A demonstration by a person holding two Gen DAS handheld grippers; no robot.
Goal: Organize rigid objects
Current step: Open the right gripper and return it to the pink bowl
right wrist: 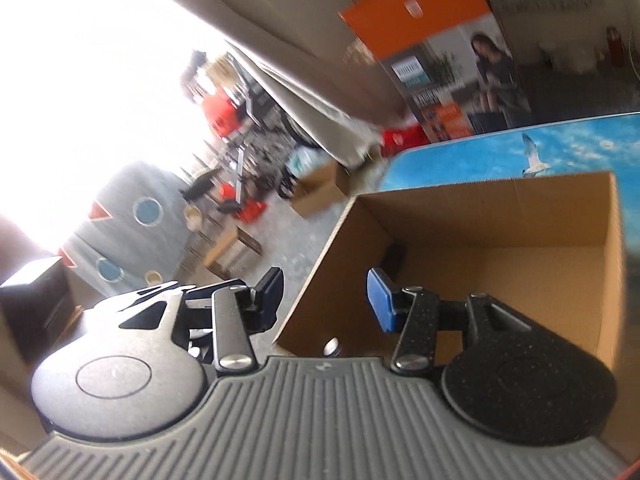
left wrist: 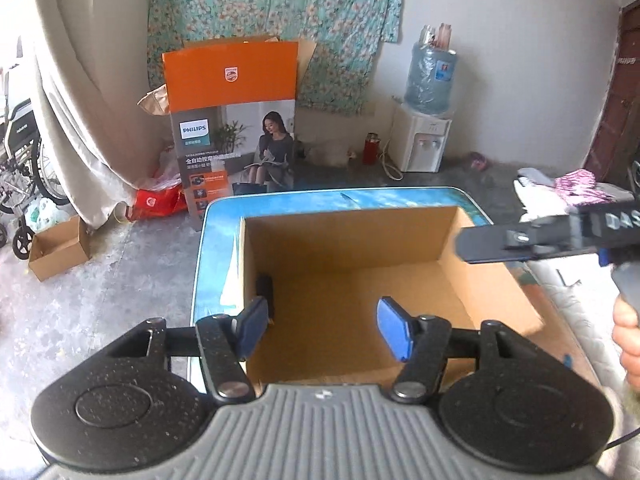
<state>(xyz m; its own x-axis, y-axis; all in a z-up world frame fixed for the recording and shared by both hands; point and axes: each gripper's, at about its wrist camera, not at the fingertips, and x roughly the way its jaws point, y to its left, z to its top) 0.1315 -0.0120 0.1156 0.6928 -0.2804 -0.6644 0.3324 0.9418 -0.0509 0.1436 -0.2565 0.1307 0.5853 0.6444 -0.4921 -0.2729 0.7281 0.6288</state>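
Observation:
An open cardboard box (left wrist: 488,280) stands on a table with a blue sky-and-seagull top (left wrist: 280,202). A small dark object (left wrist: 265,286) rests inside against the box's left wall; it also shows in the right wrist view (right wrist: 396,260). My left gripper (left wrist: 322,330) is open and empty, its blue-padded fingers over the box's near rim. My right gripper (right wrist: 324,300) is open and empty, straddling the box's left wall (right wrist: 320,276). The right gripper's fingers (left wrist: 500,244) reach in from the right in the left wrist view, over the box's right wall.
A tall orange Philips carton (left wrist: 234,120) stands on the floor behind the table. A water dispenser (left wrist: 424,136) is at the back right, a wheelchair (left wrist: 20,168) and a small open box (left wrist: 58,252) on the floor at left. Clothes (left wrist: 576,190) lie at right.

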